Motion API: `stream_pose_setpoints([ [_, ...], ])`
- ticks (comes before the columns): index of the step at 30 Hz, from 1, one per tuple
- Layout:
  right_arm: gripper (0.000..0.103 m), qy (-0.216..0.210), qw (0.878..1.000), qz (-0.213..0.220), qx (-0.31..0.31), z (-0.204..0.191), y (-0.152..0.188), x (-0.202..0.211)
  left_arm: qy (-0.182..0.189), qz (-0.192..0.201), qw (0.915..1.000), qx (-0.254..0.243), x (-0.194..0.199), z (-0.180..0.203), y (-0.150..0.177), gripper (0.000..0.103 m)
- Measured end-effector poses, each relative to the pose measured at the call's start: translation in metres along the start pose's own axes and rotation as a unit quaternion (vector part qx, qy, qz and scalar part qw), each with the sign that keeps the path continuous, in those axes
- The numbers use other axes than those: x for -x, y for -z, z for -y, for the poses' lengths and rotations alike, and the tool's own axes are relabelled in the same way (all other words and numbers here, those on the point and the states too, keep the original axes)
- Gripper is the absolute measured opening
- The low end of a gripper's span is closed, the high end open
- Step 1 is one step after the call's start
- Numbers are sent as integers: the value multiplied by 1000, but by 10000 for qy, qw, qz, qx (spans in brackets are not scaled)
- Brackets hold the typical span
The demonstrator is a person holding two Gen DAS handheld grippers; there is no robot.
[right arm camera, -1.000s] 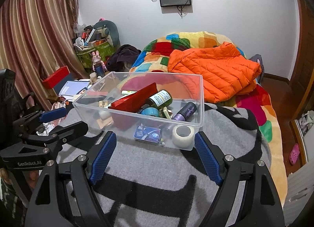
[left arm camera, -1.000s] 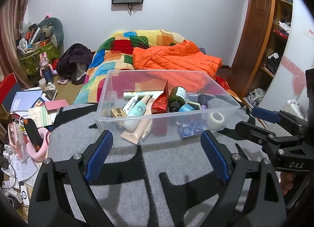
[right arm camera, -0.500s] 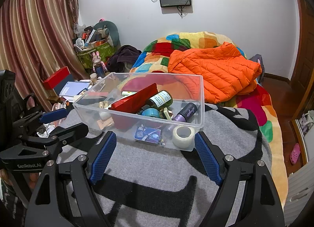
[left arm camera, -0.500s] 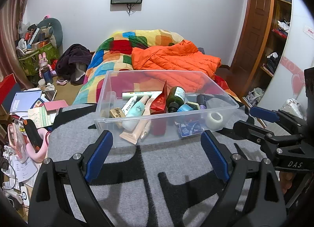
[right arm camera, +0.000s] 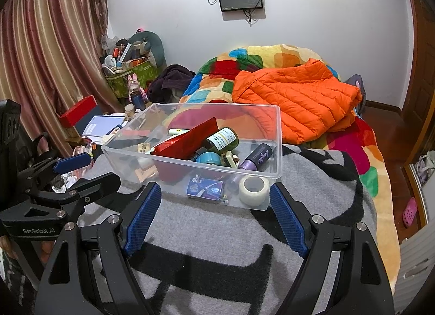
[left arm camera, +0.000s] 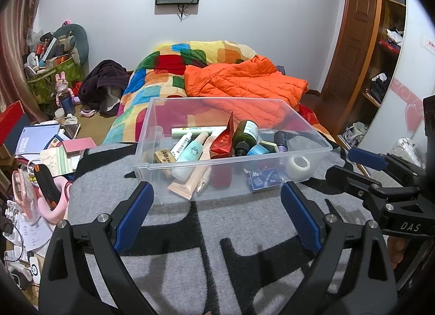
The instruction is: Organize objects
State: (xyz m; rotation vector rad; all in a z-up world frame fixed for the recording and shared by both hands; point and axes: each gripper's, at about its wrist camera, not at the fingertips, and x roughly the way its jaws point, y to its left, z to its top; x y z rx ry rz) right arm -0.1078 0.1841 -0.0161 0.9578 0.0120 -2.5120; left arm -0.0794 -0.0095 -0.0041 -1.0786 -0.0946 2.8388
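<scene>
Looking down past my grippers, I see the bed [left arm camera: 174,81] running away toward the far wall, an orange jacket [left arm camera: 244,83] heaped on its quilt and a grey blanket [left arm camera: 244,228] with black marks over the near end. On that blanket sits a clear bin [left arm camera: 152,124], its long axis running left to right across the left wrist view and skewed in the right one. My left gripper [left arm camera: 216,217] hangs just short of the bin's near wall, jaws wide apart with nothing between them. My right gripper [right arm camera: 214,219] is equally wide and empty, its pads close to the bin's near corners; whether they touch, I cannot tell. Inside the bin, a red pouch [right arm camera: 187,143] leans against a dark green bottle [right arm camera: 223,139] lying on its side, cap toward me. Several tubes [left arm camera: 190,149] lie angled, ends toward me. A purple bottle [right arm camera: 257,161] lies tilted nearby. A tape roll [right arm camera: 254,188] and a blue packet [right arm camera: 205,188] rest against the near wall.
</scene>
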Motion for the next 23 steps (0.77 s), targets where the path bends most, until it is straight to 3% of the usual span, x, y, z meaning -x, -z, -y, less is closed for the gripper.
stream_pose_setpoints([
  [23,81,-24,10000,-14,5,-3,3,3,82,-16,10000,9,2,2,1,96],
])
